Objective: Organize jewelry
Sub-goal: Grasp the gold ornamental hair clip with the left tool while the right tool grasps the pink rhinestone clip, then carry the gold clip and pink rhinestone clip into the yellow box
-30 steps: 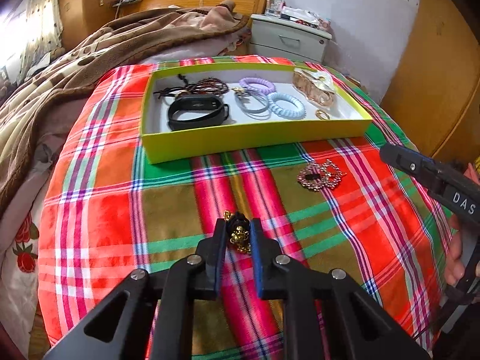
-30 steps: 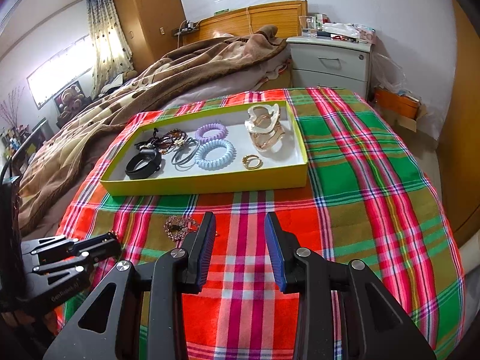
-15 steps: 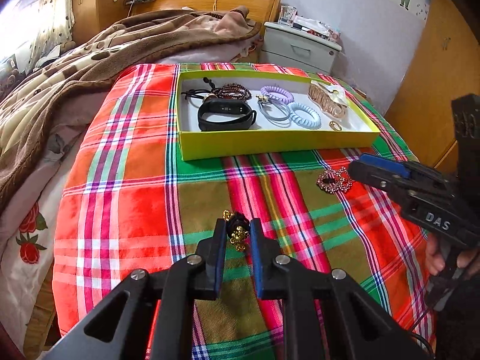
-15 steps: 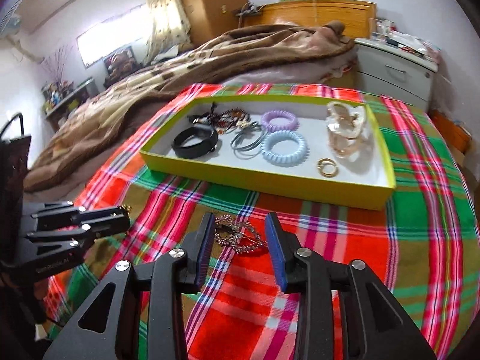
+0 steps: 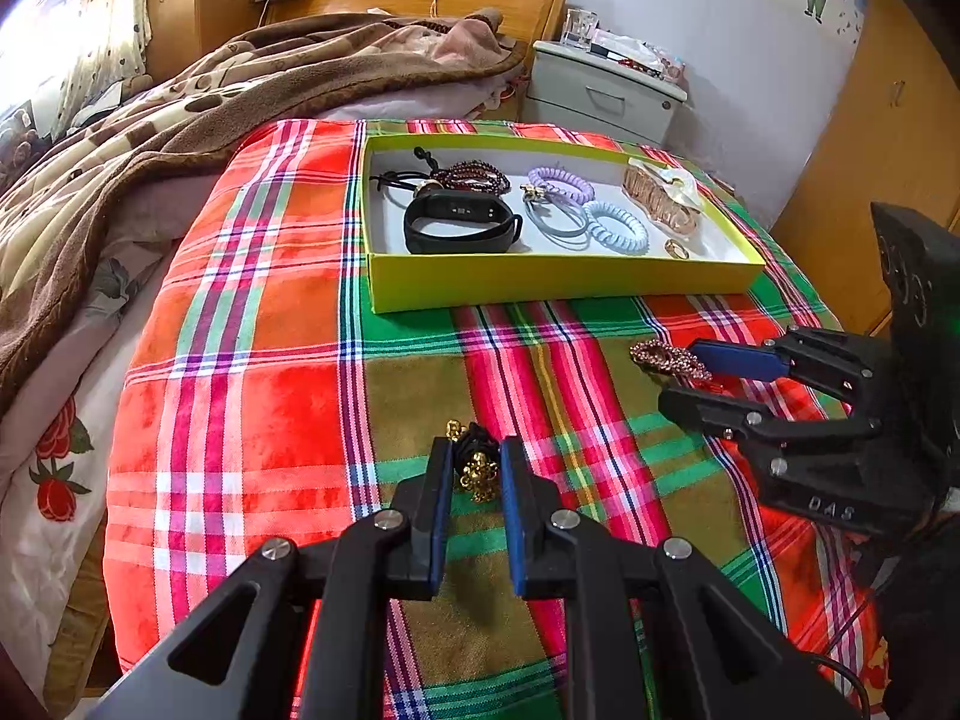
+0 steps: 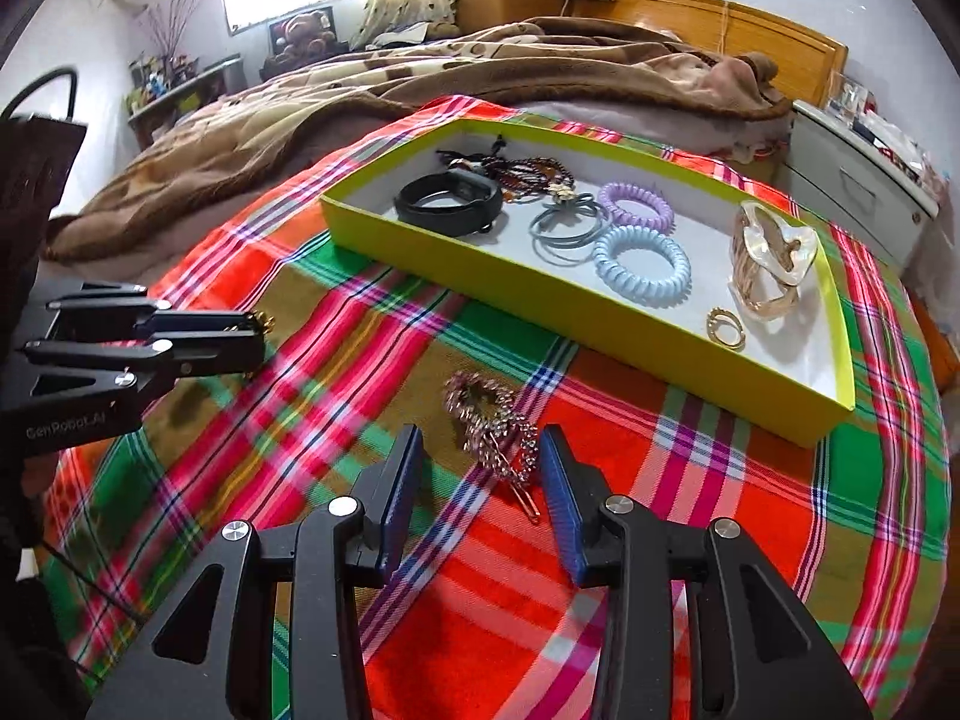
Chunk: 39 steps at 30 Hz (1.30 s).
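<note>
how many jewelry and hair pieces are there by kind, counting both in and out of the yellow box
Coil hair ties: 2, purple and blue
Thin hair bands: 1 bunch
Wristband: 1, black
Bead and cord bracelets: 1 cluster
Hair claw: 1
Gold ring: 1
Rhinestone clip: 1
Black-and-gold piece: 1
Total: 9

Two coil hair ties (image 6: 642, 264), one ring (image 6: 726, 329), one tray (image 6: 540, 306).

Plaid bedspread (image 5: 252, 396): yellow tray (image 5: 558, 288), rhinestone hair clip (image 6: 492, 420).
</note>
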Motion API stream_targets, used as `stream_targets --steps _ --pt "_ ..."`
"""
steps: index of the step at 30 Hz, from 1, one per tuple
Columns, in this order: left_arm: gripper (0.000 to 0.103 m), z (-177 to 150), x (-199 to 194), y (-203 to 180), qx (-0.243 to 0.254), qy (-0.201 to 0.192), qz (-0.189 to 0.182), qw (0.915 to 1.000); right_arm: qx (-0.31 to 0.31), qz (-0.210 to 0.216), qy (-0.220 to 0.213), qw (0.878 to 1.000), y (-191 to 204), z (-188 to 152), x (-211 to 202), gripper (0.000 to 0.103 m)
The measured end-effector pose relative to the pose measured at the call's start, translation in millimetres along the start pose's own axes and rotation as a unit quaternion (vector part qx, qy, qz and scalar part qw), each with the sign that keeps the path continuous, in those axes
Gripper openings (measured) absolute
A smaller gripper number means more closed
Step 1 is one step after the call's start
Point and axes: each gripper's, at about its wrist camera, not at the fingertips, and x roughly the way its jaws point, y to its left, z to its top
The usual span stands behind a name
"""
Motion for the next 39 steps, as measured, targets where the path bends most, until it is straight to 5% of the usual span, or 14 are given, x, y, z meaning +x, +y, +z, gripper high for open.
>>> stream_targets --steps 10,14,39 --pt "0.016 1.0 -0.3 -0.7 0.005 -0.002 0.001 1.0000 0.054 -0.002 -0.009 0.998 -5.8 4.0 2.6 0.041" --pt "0.016 1.4 -2.2 -0.3 0.005 -0.005 0.001 1.0000 0.059 -0.024 -0.011 0.998 -4.5 3.9 1.9 0.024" --pt "0.016 21.7 -20.5 3.3 0.011 -0.035 0.006 0.9993 0.076 -0.046 -0.078 0.993 -2.4 13.6 -37.2 0.024"
